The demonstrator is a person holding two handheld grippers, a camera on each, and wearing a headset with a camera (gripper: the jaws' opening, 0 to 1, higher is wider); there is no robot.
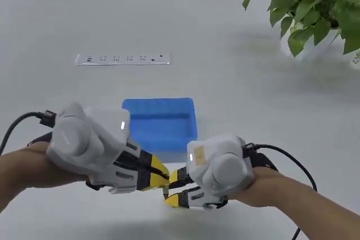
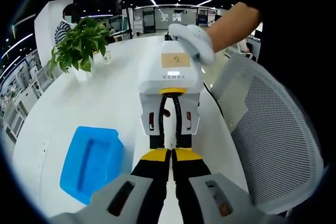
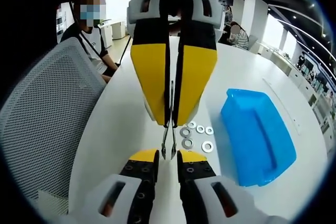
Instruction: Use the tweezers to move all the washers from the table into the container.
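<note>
clenching tweezers [image 3: 168, 142] near the table [image 3: 118, 129] edge, left claw [image 2: 170, 157] meets right claw [image 3: 168, 157], whose grip i cannot tell.

The bright blue plastic container [image 1: 159, 117] stands out against the plain white tabletop [image 1: 236, 82]. The small metal washers [image 3: 187, 143] and thin metal tweezers [image 3: 171, 98] are silver. The left gripper [image 1: 163, 176] and right gripper [image 1: 171, 188] are pale grey with yellow-and-black jaws. The leafy plant [image 1: 309, 4] is green.

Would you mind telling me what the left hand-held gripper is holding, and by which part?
Thin silver metal tweezers, pinched along their rear shaft between the yellow jaws of the left hand-held gripper; the tips poke out.
</note>
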